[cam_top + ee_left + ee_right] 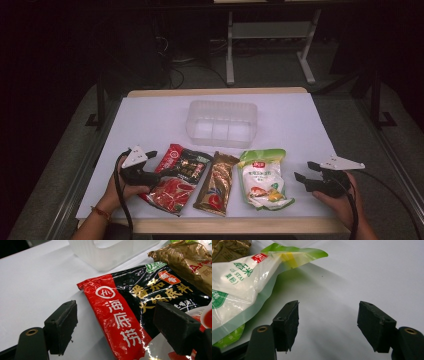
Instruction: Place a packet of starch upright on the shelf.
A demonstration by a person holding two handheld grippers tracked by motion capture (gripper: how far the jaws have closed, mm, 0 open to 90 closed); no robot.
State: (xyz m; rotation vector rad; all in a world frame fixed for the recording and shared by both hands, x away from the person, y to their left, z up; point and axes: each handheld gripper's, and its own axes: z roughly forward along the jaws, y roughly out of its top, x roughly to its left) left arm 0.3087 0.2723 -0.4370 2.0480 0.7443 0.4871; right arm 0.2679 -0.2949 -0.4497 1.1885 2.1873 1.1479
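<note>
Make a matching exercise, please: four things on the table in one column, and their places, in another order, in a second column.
Things:
1. red and black packet
2. brown packet
3. white and green packet
4. clear plastic container

Places:
A. middle of the row of three packets
B. behind the packets, farther from the person
C. right end of the row, nearest the right tool
D. left end of the row, between the open jaws of the left tool

Pairs: 1-D, 2-A, 3-C, 4-B
</note>
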